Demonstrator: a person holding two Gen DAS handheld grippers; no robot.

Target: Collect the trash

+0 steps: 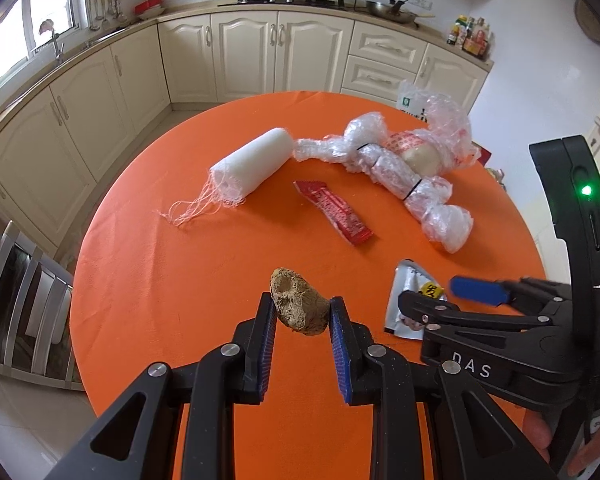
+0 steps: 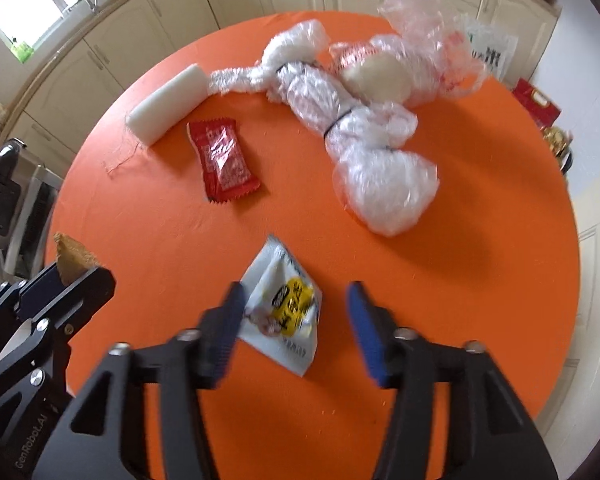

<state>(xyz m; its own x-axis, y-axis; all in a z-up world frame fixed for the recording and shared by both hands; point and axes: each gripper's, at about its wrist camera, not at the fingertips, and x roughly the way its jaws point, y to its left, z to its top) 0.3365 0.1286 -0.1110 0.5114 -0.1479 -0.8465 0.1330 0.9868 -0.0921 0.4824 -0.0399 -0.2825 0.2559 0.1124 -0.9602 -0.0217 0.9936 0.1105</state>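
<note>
My left gripper (image 1: 302, 306) is shut on a brown dried lump (image 1: 299, 307) and holds it above the round orange table (image 1: 148, 272); the lump also shows in the right wrist view (image 2: 73, 259). My right gripper (image 2: 296, 304) is open over a white and yellow snack packet (image 2: 285, 312), which lies flat on the table between its fingers; the packet shows in the left wrist view (image 1: 410, 300). A red wrapper (image 2: 223, 160), a white foam net sleeve (image 2: 168, 98) and a bundle of clear plastic wrap (image 2: 364, 128) lie farther back.
Cream kitchen cabinets (image 1: 236, 56) and a stove counter (image 1: 288, 0) stand behind the table. A red box (image 2: 536, 106) lies at the table's far right edge. A metal rack (image 1: 24, 308) stands to the left.
</note>
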